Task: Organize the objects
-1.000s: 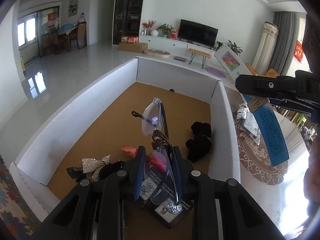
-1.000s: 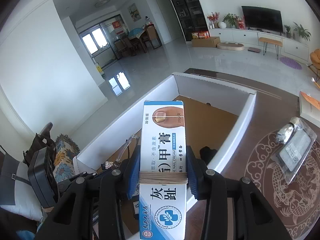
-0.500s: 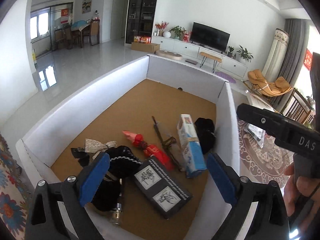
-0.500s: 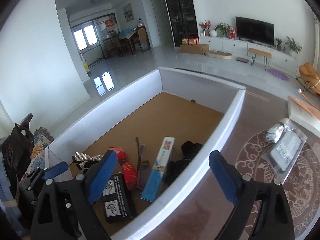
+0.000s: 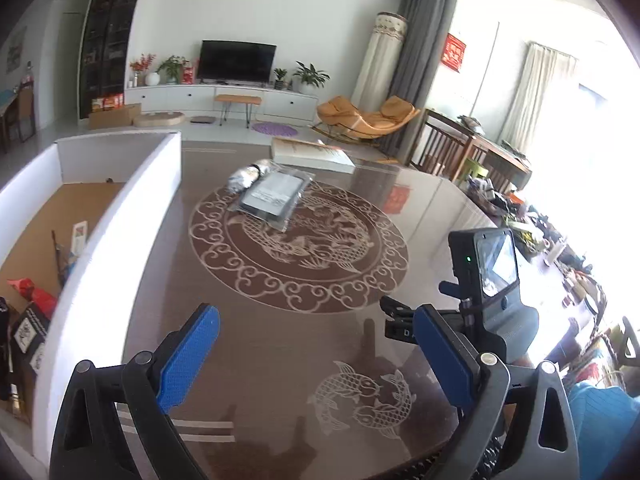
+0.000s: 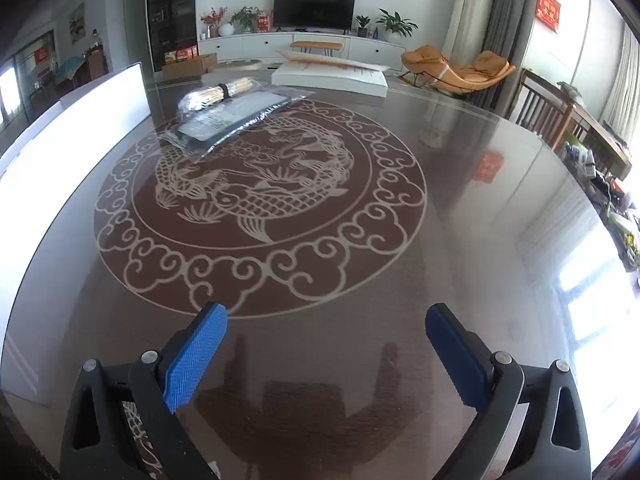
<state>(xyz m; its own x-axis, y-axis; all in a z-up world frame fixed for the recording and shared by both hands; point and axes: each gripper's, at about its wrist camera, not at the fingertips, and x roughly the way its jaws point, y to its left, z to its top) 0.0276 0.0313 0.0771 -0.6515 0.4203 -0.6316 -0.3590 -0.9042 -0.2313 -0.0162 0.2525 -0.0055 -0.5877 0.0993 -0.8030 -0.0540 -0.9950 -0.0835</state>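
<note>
My left gripper [image 5: 316,356] is open and empty over the dark table, right of the white box [image 5: 120,216]. Inside the box lie a blue-white carton [image 5: 78,236], a red item [image 5: 34,292] and a black card [image 5: 28,328]. A grey packet in clear plastic [image 5: 274,196] with a foil-wrapped bundle [image 5: 246,176] lies on the table's dragon pattern, far ahead. My right gripper [image 6: 326,356] is open and empty above the table; the packet [image 6: 236,116] and the bundle [image 6: 218,94] show far ahead at the left. Its body shows in the left wrist view [image 5: 480,280].
The white box wall [image 6: 68,132] runs along the left. A flat white board [image 6: 332,74] lies at the table's far edge. The dark table [image 6: 460,208] is round and glossy. Chairs and a cluttered side table [image 5: 500,184] stand at the right.
Both grippers let go of the glasses and the carton into the box, opened, then swung right, away from the box and over the table.
</note>
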